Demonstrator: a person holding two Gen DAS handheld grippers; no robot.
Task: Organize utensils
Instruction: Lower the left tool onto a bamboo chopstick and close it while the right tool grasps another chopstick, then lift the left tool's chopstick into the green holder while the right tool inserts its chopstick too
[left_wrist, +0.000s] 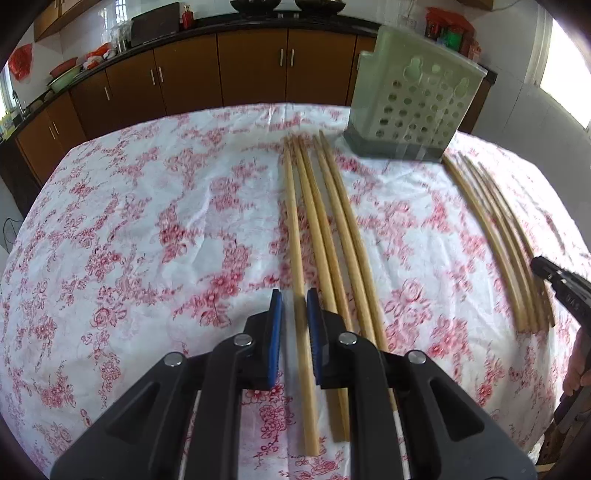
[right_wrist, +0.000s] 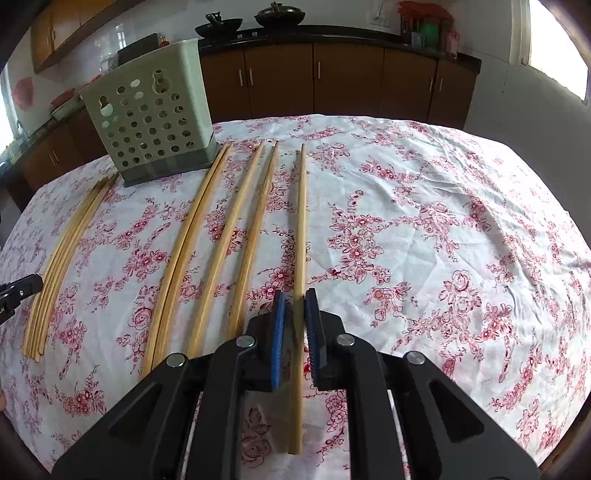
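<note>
Several bamboo chopsticks lie lengthwise on a table with a red-flowered white cloth (left_wrist: 147, 221), in two groups. My left gripper (left_wrist: 294, 295) is shut on the leftmost chopstick (left_wrist: 291, 221) of the left group (left_wrist: 332, 221). In the right wrist view my right gripper (right_wrist: 294, 295) is shut on the rightmost chopstick (right_wrist: 301, 221), with the others (right_wrist: 221, 240) to its left. A pale green perforated utensil holder (left_wrist: 413, 103) (right_wrist: 147, 122) stands upright at the far side between the groups. The other gripper shows at each view's edge: the right gripper's tip (left_wrist: 546, 266) and the left gripper's tip (right_wrist: 22, 288).
Brown kitchen cabinets (left_wrist: 251, 70) under a dark counter with pots run behind the table. A bright window (right_wrist: 557, 44) is at the right. A person's hand (left_wrist: 576, 373) shows at the right edge. The flowered cloth (right_wrist: 443, 240) spreads bare to the right of my right gripper.
</note>
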